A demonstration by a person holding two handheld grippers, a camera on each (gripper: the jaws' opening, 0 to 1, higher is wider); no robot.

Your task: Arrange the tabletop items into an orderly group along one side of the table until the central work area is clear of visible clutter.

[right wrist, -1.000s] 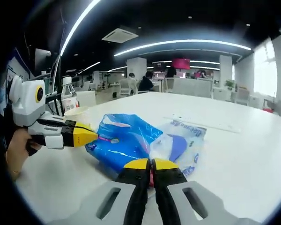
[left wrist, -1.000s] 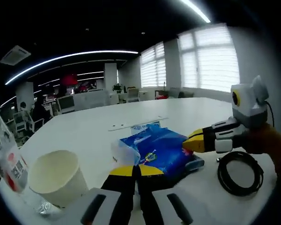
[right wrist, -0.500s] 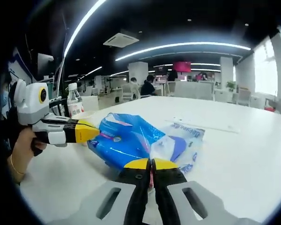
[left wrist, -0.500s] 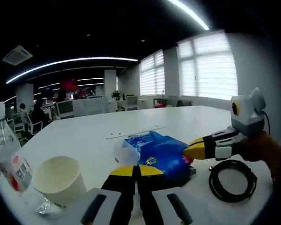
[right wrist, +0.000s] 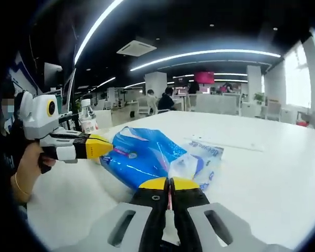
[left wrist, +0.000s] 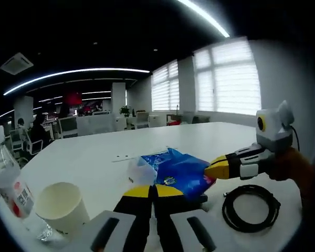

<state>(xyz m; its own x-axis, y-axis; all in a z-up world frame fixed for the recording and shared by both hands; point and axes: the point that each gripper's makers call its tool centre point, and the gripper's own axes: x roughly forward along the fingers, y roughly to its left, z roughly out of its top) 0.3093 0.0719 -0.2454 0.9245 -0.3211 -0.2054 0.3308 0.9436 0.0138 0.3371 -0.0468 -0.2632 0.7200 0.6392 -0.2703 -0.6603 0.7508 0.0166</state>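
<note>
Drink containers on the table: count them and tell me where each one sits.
2. A paper cup stands near the table edge in the left gripper view, and a water bottle stands right beside it, further toward that edge. Others may be hidden behind the blue bag.

Ceiling strips, window glare (left wrist: 228,79) — soft focus, fisheye-bent edges.

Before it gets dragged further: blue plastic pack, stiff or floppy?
Likely floppy: the blue pack has crinkled film and a loose clear flap. Both the left gripper and right gripper pinch its edges, so it may sag or stretch between them. Probably light.
</note>
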